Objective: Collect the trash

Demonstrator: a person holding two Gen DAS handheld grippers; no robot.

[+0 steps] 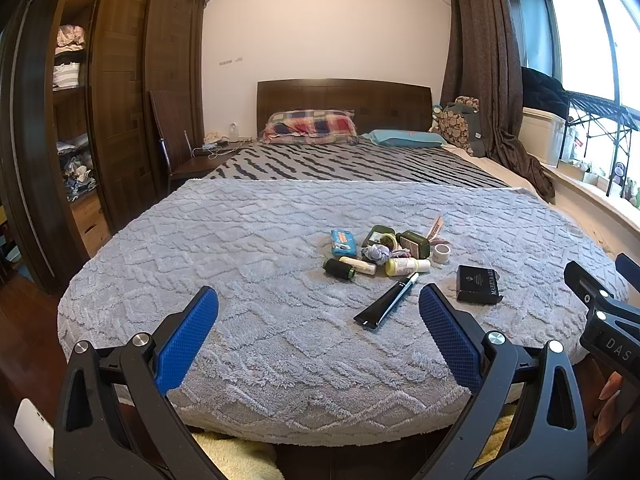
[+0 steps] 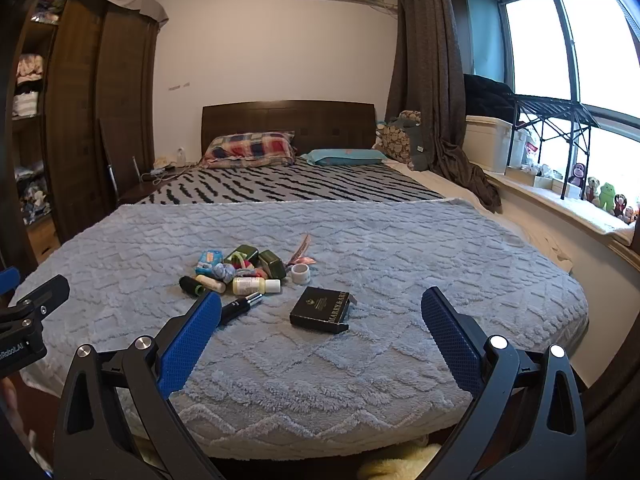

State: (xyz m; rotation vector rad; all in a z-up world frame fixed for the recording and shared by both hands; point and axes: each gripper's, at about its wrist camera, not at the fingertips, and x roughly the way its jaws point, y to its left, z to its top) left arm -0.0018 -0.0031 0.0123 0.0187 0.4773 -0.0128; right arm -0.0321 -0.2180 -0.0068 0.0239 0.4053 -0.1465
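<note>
A cluster of small items lies on the grey blanket (image 1: pixel 240 248) of the bed: a black tube (image 1: pixel 386 300), a black box (image 1: pixel 478 283), a pale yellow bottle (image 1: pixel 406 266), a dark green spool (image 1: pixel 338 269), a blue packet (image 1: pixel 343 240), two dark green boxes (image 1: pixel 416 243) and a white tape roll (image 1: pixel 441 253). My left gripper (image 1: pixel 318 308) is open and empty, near the foot of the bed, short of the tube. My right gripper (image 2: pixel 320 312) is open and empty, with the black box (image 2: pixel 322 309) between its fingers but farther off. The tube (image 2: pixel 240 307) sits by its left finger.
A headboard, a plaid pillow (image 1: pixel 310 125) and a teal pillow (image 1: pixel 404 138) are at the far end. A wooden wardrobe (image 1: pixel 120 92) and a chair (image 1: pixel 176 148) stand left. A curtain (image 1: pixel 484 60), a window ledge with boxes and toys (image 2: pixel 600 196) are right. A yellow rug (image 1: pixel 236 456) lies below.
</note>
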